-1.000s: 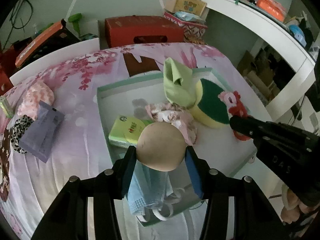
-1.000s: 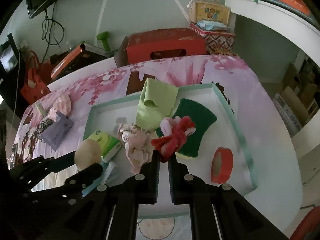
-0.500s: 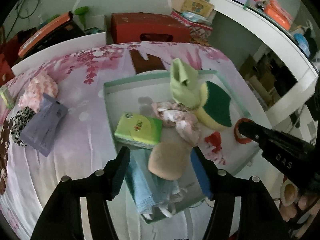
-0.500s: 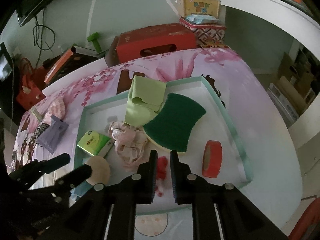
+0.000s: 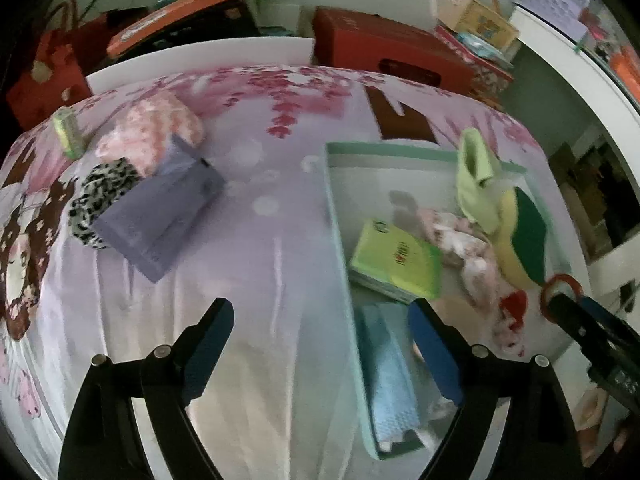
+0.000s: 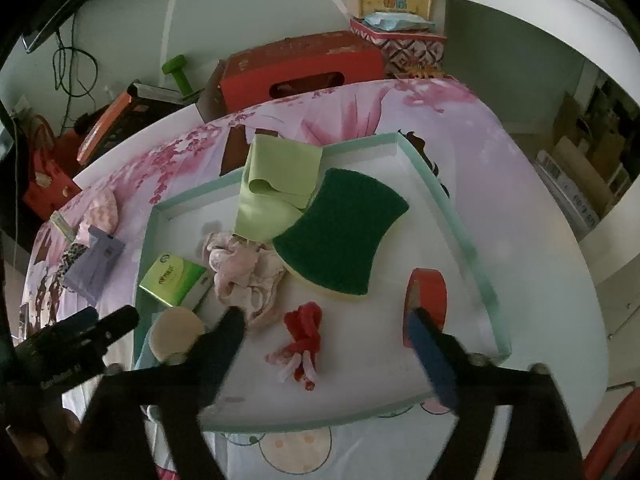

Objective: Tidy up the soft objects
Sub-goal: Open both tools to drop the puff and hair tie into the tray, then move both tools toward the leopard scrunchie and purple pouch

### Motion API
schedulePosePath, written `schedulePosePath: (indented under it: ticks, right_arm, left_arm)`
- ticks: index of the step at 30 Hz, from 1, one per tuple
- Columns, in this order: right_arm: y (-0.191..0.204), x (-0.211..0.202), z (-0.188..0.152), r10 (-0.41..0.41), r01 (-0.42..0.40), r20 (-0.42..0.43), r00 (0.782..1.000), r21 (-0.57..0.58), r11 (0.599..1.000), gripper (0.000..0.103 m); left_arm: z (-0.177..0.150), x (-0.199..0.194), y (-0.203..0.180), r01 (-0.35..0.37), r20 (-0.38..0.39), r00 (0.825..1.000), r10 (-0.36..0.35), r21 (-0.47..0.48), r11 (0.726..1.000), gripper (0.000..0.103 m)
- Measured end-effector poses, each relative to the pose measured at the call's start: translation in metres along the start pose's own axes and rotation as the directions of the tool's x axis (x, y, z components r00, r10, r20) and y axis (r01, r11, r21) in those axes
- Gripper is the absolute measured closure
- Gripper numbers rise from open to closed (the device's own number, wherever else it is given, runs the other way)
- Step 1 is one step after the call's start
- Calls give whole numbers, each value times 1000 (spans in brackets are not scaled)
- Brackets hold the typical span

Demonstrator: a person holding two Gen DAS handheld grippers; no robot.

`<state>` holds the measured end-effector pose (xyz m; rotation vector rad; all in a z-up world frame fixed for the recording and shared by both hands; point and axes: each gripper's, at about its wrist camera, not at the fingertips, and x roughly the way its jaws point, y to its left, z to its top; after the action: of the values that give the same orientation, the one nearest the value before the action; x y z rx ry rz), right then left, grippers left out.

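On the far left of the pink floral bedcover (image 5: 256, 184) lay a leopard-print scrunchie (image 5: 98, 196), touching a flat lilac pouch (image 5: 160, 220), with a pink-and-white knitted cloth (image 5: 148, 132) just behind them. Right of these sat the shallow white tray with a mint-green rim (image 6: 452, 216). Along its left side were a folded pale-blue cloth (image 5: 392, 376), a round beige powder puff (image 6: 176, 332) and a green tissue packet (image 6: 174, 278). Beside the packet a crumpled pink floral scrunchie (image 6: 244, 268) touched a green-and-yellow scouring sponge (image 6: 340, 236), which leaned on a folded lime-green cloth (image 6: 280, 176). A red-and-white fluffy hair tie (image 6: 304, 340) lay alone on the tray floor, and a roll of red tape (image 6: 426, 300) stood on edge near the right rim.

The left gripper (image 5: 320, 344) straddled the tray's left rim, its jaws spreading wide with nothing clamped. The right gripper (image 6: 328, 340) hung over the hair tie, jaws also widening, the tie lying loose between them, untouched by either pad.
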<state>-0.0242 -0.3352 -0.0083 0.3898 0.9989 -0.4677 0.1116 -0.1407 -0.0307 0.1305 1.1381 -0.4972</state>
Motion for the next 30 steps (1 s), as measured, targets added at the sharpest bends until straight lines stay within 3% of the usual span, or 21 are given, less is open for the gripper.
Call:
schedulePosePath:
  ticks: [2,20,26,30]
  right_arm:
    - [0,2,0,-4,4,-3,1000,-1,1000,0]
    - [5,8,-1,-4,4,-18,1000,-10,1000,0]
    - [22,0,2,15,-14,25,1000,-32,999,0]
    - [40,-4,3,43,-39,53,998,-67,997,0]
  left_arm:
    - [0,1,4,-12,2,1000,12,-9,1000,14]
    - [4,-3,24,-17,4,1000,18,-74,997,14]
    - [11,-21,57,-79,57,995,87,-130,988,14]
    - [15,-32,88,-69,78,993,88,-214,974,14]
